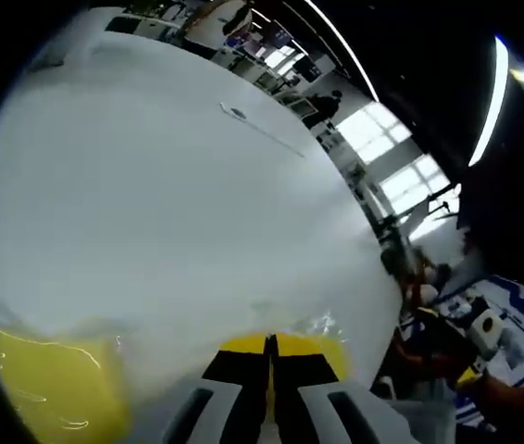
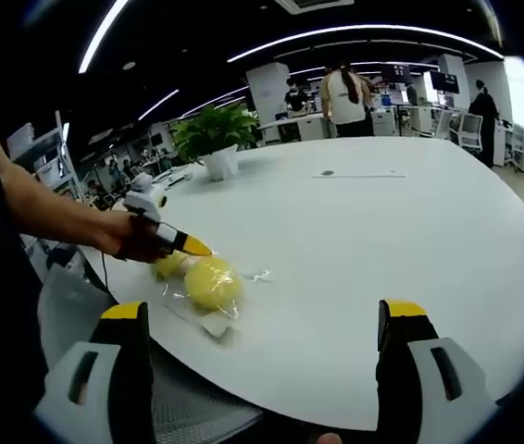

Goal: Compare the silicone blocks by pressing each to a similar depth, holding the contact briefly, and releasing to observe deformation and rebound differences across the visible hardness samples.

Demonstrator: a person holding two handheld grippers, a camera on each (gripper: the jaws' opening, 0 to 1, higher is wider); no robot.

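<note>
Yellow silicone blocks (image 2: 208, 282), bagged in crinkly film, lie at the bench's (image 2: 364, 250) eight-o'clock edge. The left claw (image 2: 197, 248), jaws together, presses one; the right claw (image 2: 267, 319) gapes wide. They look soft, slippery: press mid-top.

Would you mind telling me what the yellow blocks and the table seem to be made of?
Yellow blocks: probably soft matte silicone, rounded, inside clear glossy wrap that glints and crinkles. Table: smooth white top with soft reflections, likely laminate, though I can't be sure.
</note>
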